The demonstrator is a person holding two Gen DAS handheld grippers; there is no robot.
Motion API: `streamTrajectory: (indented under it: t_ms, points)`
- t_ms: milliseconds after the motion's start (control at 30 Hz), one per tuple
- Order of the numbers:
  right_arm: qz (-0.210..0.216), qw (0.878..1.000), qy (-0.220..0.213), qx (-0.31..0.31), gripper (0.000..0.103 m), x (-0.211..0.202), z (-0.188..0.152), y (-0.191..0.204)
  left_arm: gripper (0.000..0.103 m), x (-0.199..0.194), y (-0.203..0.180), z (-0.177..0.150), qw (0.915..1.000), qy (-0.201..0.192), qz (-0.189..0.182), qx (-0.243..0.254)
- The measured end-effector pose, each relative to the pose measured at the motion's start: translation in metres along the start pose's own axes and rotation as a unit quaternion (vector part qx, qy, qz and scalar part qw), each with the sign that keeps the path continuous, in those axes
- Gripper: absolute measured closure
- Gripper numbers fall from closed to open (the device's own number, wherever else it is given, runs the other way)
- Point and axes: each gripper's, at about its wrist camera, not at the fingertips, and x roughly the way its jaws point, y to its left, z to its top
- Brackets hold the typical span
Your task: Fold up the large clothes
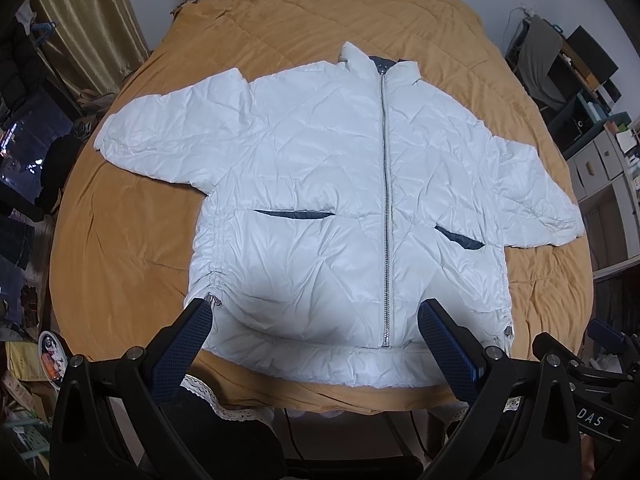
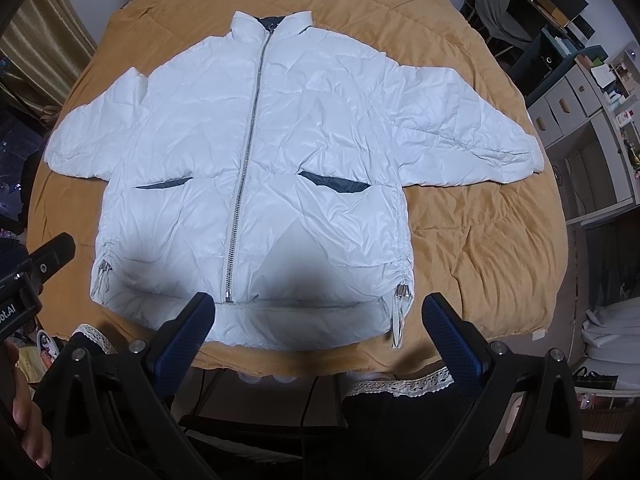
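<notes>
A white puffer jacket (image 1: 320,184) lies flat, front up and zipped, on an orange-covered bed (image 1: 132,240), sleeves spread to both sides and collar at the far end. It also shows in the right wrist view (image 2: 280,152). My left gripper (image 1: 316,312) is open, hovering above the jacket's hem left of the zipper. My right gripper (image 2: 318,308) is open, above the hem right of the zipper. Neither holds anything. The right gripper also shows at the edge of the left wrist view (image 1: 576,356), and the left gripper at the edge of the right wrist view (image 2: 44,260).
The orange quilt (image 2: 480,240) covers the whole bed, with a lace-trimmed edge (image 2: 400,386) at the near side. Shelves and storage boxes (image 1: 600,160) stand to the right. Curtains (image 1: 80,40) and dark clutter line the left.
</notes>
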Motion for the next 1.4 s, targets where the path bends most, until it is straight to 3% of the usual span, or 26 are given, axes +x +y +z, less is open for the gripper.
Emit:
streamTrajectory:
  t_ms: [467, 800, 867, 967, 1067, 1133, 1167, 1233, 1333, 1400]
  points:
    - [0.006, 1.000, 0.007, 0.001, 0.000, 0.002, 0.001, 0.000, 0.001, 0.003, 0.005, -0.002, 1.0000, 0.007, 0.000, -0.001]
    - [0.007, 1.000, 0.013, -0.008, 0.000, 0.003, 0.003, 0.006, 0.001, 0.005, 0.033, 0.004, 0.9996, 0.007, -0.010, -0.027]
    - [0.008, 1.000, 0.017, -0.007, 0.000, 0.005, 0.003, 0.006, 0.001, 0.007, 0.043, 0.014, 0.9992, 0.004, -0.029, -0.027]
    - [0.009, 1.000, 0.024, -0.008, 0.000, 0.007, 0.003, 0.005, 0.001, 0.008, 0.086, 0.041, 0.9945, -0.016, -0.091, -0.050]
    - [0.005, 1.000, 0.027, -0.010, 0.000, 0.010, 0.002, 0.006, 0.000, 0.013, 0.172, 0.061, 0.9753, -0.107, -0.118, -0.152]
    - [0.001, 0.999, 0.034, -0.012, 0.000, 0.014, 0.002, 0.006, 0.000, 0.035, 0.241, 0.063, 0.9458, -0.156, -0.115, -0.260]
    - [0.001, 0.999, 0.037, -0.014, 0.000, 0.017, 0.001, 0.006, 0.000, 0.055, 0.277, 0.061, 0.9292, -0.163, -0.121, -0.308]
    - [0.000, 0.999, 0.049, -0.022, 0.000, 0.024, 0.000, 0.006, 0.000, 0.095, 0.328, 0.064, 0.9095, -0.155, -0.158, -0.352]
    - [0.009, 0.996, 0.079, -0.029, 0.000, 0.041, 0.002, 0.007, 0.000, 0.155, 0.391, 0.073, 0.8943, -0.139, -0.181, -0.385]
    - [0.013, 0.994, 0.101, -0.029, 0.000, 0.053, 0.006, 0.008, 0.000, 0.187, 0.425, 0.084, 0.8779, -0.145, -0.182, -0.419]
